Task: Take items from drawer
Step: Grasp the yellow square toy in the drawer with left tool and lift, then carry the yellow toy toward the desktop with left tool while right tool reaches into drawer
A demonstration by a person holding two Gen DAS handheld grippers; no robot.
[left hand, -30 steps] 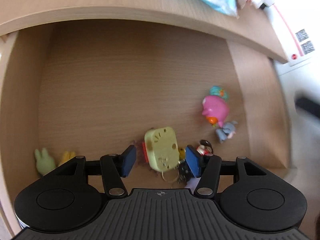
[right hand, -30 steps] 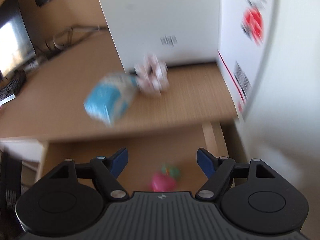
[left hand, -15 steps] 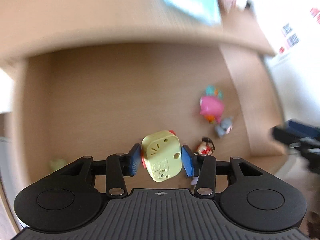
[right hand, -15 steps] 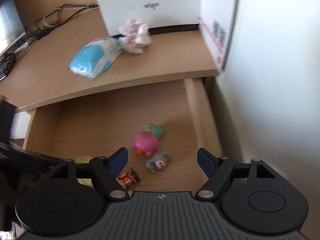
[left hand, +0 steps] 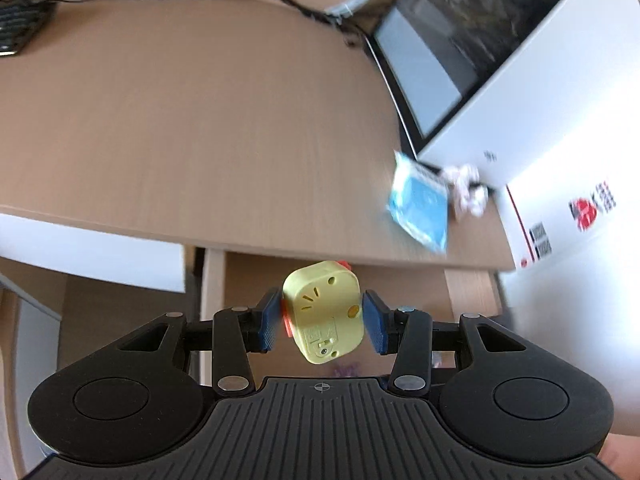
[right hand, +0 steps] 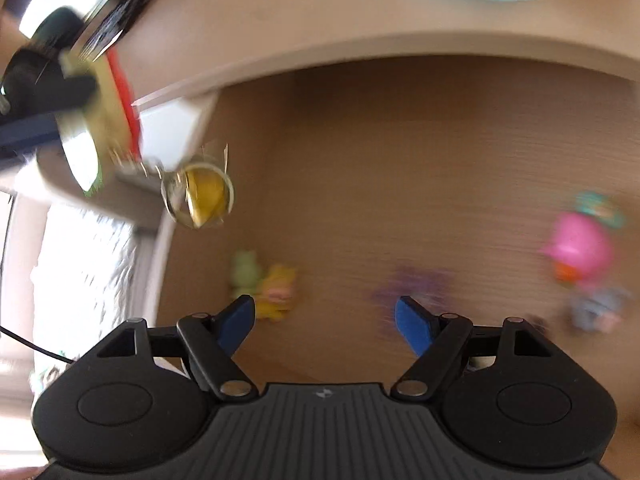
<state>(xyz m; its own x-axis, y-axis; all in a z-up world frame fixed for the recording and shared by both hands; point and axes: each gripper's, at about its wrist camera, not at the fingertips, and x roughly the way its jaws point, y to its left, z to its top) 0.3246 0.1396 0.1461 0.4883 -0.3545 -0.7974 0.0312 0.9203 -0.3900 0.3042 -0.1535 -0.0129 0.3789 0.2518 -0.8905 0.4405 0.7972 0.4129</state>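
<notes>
My left gripper (left hand: 323, 322) is shut on a yellow boxy toy (left hand: 326, 310) with a red side, held in the air above the open wooden drawer (left hand: 256, 272) and in front of the desk edge. In the right wrist view the same toy (right hand: 108, 120) shows blurred at the upper left, with a ring and yellow charm (right hand: 200, 194) dangling from it. My right gripper (right hand: 326, 322) hangs open over the drawer floor (right hand: 400, 160), nothing between its fingers. Below it lie a green and a yellow figure (right hand: 264, 284), a purple item (right hand: 416, 284), a pink toy (right hand: 580, 246) and a grey figure (right hand: 596, 308).
On the desk top (left hand: 200, 100) lie a blue packet (left hand: 420, 208) and a crumpled white-pink thing (left hand: 466, 188), beside a big white box (left hand: 540, 100). Cables and a keyboard (left hand: 16, 28) sit at the far edge. A white wall stands right of the drawer.
My left gripper closed on the yellow toy in the drawer and lifted it up above the desk edge. My right gripper swung down from over the desk to low inside the drawer.
</notes>
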